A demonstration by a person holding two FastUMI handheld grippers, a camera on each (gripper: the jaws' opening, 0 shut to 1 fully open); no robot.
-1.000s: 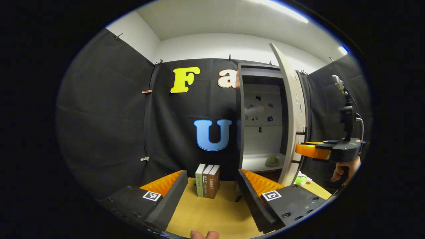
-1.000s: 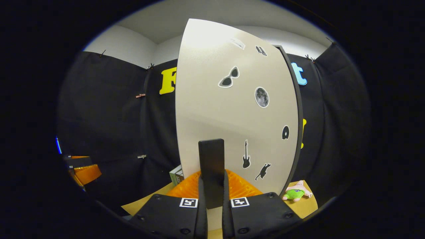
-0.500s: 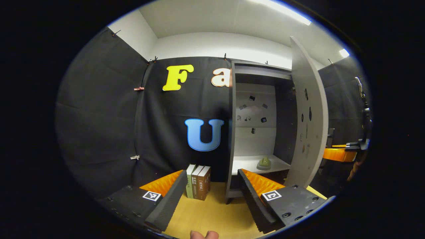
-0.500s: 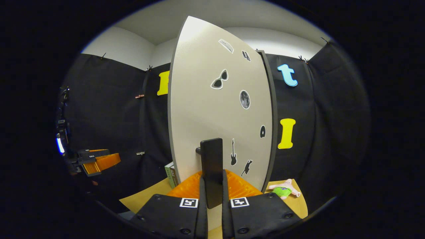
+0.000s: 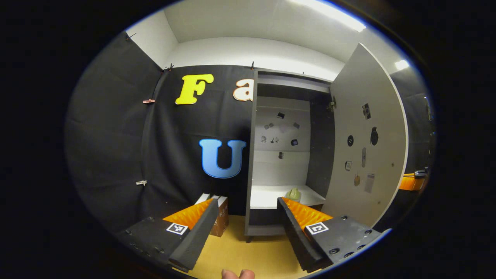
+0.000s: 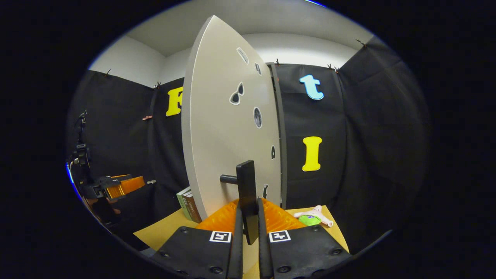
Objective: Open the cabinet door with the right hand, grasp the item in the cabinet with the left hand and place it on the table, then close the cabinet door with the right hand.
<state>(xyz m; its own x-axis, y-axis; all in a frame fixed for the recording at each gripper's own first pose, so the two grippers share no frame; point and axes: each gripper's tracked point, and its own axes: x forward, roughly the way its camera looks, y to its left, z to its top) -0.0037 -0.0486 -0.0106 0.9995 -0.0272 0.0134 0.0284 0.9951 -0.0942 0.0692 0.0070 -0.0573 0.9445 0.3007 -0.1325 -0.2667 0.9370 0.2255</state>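
The cabinet [image 5: 288,83] stands open, its pale door [image 5: 368,143] swung far out to the right. On the white shelf [image 5: 267,197] inside sits a small pale green item [image 5: 293,193], partly hidden by my left gripper's right finger. My left gripper [image 5: 245,224] hangs open in front of the cabinet, short of the shelf. In the right gripper view the door [image 6: 221,139] shows edge-on with stickers, and my right gripper [image 6: 248,228] is shut on the door's black handle [image 6: 246,190]. The left gripper [image 6: 122,185] shows far off at the left there.
Several books [image 5: 221,211] stand on the yellow-brown table [image 5: 248,257] left of the cabinet, also books [image 6: 189,203] in the right gripper view. A pink and green plush toy [image 6: 314,217] lies on the table right of the door.
The door has swung much wider open, pulled by my right gripper on the handle. The left gripper has turned and come closer toward the open cabinet, bringing the shelf and green item nearer to centre.
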